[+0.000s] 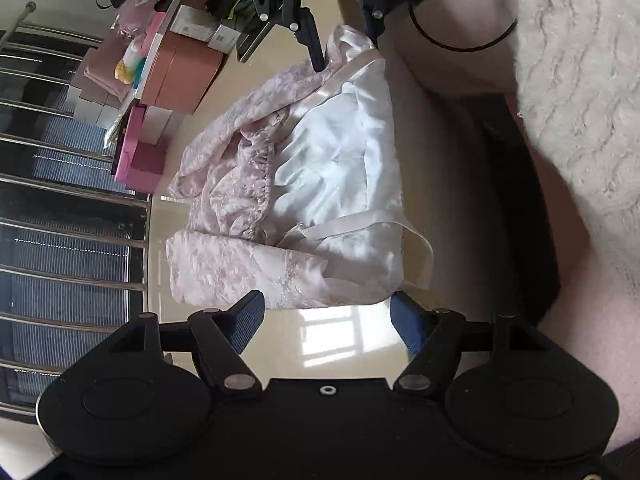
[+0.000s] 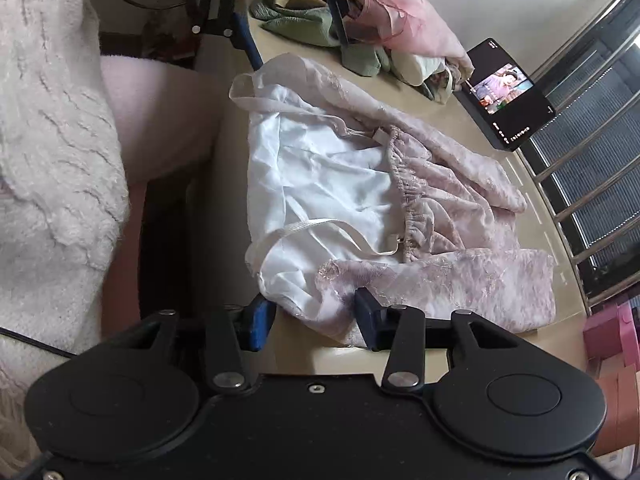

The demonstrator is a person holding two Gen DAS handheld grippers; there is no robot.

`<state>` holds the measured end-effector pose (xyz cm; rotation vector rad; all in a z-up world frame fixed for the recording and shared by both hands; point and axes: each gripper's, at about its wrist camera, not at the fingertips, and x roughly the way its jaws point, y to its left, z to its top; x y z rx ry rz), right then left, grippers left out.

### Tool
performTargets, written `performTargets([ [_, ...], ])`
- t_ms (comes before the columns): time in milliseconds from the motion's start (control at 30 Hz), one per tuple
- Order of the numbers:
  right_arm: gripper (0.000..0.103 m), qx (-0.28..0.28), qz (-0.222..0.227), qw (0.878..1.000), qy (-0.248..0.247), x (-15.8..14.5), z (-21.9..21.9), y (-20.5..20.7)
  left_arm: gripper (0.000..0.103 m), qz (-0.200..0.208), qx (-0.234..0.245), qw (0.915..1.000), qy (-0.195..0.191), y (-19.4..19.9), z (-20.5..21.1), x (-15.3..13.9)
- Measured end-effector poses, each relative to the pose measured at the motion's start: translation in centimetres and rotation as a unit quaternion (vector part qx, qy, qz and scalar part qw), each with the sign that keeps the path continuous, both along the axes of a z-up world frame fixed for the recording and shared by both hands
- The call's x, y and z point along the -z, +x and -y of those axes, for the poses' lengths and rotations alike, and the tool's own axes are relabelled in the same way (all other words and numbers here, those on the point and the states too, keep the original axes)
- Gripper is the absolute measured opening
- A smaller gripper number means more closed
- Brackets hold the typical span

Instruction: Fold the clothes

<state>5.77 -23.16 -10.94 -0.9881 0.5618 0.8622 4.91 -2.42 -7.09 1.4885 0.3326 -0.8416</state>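
A pink lace dress (image 1: 328,152) with a white satin lining and ribbon straps lies crumpled on the beige table (image 1: 340,340). My left gripper (image 1: 328,312) stands open at one end of it, fingertips either side of the lace hem, pads clear of the cloth. At the opposite end my right gripper (image 2: 313,314) straddles a bunched corner of the dress (image 2: 320,168). Its jaws are partly apart; cloth lies between the pads without being visibly pinched. Each gripper shows small at the top of the other's view: right gripper (image 1: 346,54), left gripper (image 2: 302,56).
A person in a fuzzy white sweater (image 1: 580,80) sits at the table edge. Brown and pink boxes (image 1: 180,76) stand along one side by a metal railing (image 1: 72,240). A phone (image 2: 504,104) playing video and a heap of green and pink clothes (image 2: 352,40) lie beyond the dress.
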Motion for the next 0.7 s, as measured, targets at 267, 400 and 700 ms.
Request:
performTargets([
  [267, 0.036, -0.005, 0.016, 1.000, -0.004, 0.1, 0.0, -0.5, 0.070, 0.011, 0.008, 0.9996, 0.025, -0.8, 0.3, 1.8],
  [400, 0.035, 0.001, 0.016, 1.000, 0.003, 0.2, 0.1, -0.3, 0.067, -0.001, -0.007, 0.9999, -0.010, -0.3, 0.8, 2.7],
  [700, 0.021, 0.000, -0.003, 1.000, 0.017, -0.6, 0.7, -0.2, 0.034, -0.023, -0.013, 0.9991, -0.033, -1.2, 1.5, 3.2],
])
